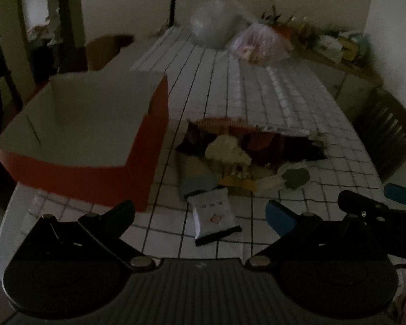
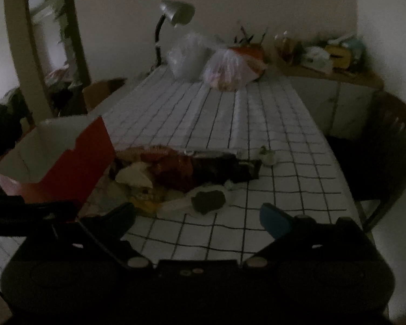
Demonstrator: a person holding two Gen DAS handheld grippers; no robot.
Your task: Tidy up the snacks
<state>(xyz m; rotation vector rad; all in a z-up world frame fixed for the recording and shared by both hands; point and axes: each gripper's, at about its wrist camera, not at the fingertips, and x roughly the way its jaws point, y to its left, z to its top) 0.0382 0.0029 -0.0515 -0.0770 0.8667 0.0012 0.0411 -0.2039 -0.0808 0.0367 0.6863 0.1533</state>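
Observation:
A pile of snack packets [image 1: 241, 157] lies on the checked tablecloth, right of an empty red box [image 1: 75, 135] with white inside walls. A small white packet [image 1: 215, 218] with a black end lies nearest, just ahead of my left gripper [image 1: 203, 214], which is open and holds nothing. The right wrist view shows the same pile [image 2: 181, 173] and the red box [image 2: 59, 159] at left. A dark green packet [image 2: 208, 201] lies at the pile's near edge. My right gripper [image 2: 200, 216] is open above the cloth, short of the pile, and also shows at the left view's right edge [image 1: 376, 205].
Two plastic bags [image 2: 208, 65] and a desk lamp [image 2: 173, 19] stand at the table's far end. A cluttered shelf [image 2: 330, 62] runs along the back right wall. A dark chair [image 2: 387, 146] stands at the table's right side. A cardboard box [image 2: 100, 92] sits beyond the left edge.

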